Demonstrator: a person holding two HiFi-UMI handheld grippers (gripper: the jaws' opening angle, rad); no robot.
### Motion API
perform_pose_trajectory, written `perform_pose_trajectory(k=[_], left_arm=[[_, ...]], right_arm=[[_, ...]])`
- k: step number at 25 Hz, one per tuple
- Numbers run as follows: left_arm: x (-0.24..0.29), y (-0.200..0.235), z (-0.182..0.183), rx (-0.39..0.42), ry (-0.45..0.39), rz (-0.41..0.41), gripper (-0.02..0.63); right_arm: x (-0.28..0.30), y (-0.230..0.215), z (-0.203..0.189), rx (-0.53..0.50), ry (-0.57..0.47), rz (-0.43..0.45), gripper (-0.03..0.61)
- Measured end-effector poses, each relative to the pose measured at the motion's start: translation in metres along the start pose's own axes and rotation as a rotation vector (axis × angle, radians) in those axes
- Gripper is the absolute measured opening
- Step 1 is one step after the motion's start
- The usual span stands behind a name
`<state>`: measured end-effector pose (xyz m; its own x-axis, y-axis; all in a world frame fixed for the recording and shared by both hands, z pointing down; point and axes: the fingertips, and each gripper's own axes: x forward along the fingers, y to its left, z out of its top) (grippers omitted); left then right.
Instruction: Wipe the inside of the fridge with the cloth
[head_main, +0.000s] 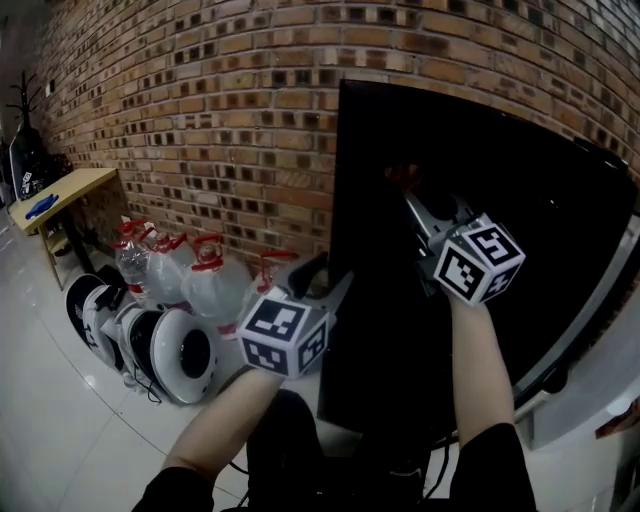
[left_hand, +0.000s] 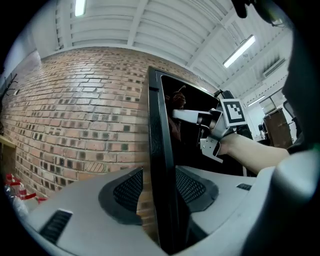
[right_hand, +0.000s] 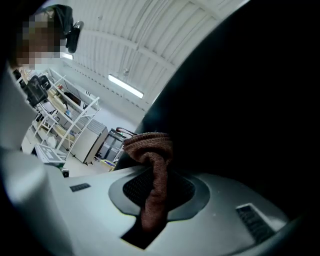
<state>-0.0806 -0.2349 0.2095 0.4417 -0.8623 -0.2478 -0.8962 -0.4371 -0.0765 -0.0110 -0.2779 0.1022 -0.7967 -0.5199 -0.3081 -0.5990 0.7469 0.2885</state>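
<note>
The fridge's black door (head_main: 520, 220) stands in front of me, its dark face filling the right of the head view. My left gripper (head_main: 330, 275) is at the door's left edge. In the left gripper view, that edge (left_hand: 161, 150) runs between the jaws of the left gripper (left_hand: 159, 175). The right pad lies against the edge, and a sliver of brick shows beside the left pad. My right gripper (head_main: 412, 200) is raised against the dark surface, shut on a brown knitted cloth (right_hand: 155, 190). The cloth (head_main: 403, 176) bunches above the fingertips of the right gripper (right_hand: 157, 172).
A brick wall (head_main: 200, 120) runs behind and to the left of the fridge. Several large water jugs with red caps (head_main: 215, 285) and round white devices (head_main: 170, 350) sit on the tiled floor at its foot. A wooden table (head_main: 65, 190) stands at the far left. Metal shelving (right_hand: 60, 120) stands across the room.
</note>
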Motion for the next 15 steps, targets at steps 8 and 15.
perform_pose_trajectory(k=[8, 15], left_arm=[[0.015, -0.003, 0.018, 0.021, -0.006, -0.001, 0.209], [0.024, 0.001, 0.000, -0.007, -0.010, 0.036, 0.215]], right_arm=[[0.019, -0.013, -0.002, 0.029, -0.016, -0.005, 0.078], [0.035, -0.023, 0.003, 0.018, -0.043, 0.030, 0.078]])
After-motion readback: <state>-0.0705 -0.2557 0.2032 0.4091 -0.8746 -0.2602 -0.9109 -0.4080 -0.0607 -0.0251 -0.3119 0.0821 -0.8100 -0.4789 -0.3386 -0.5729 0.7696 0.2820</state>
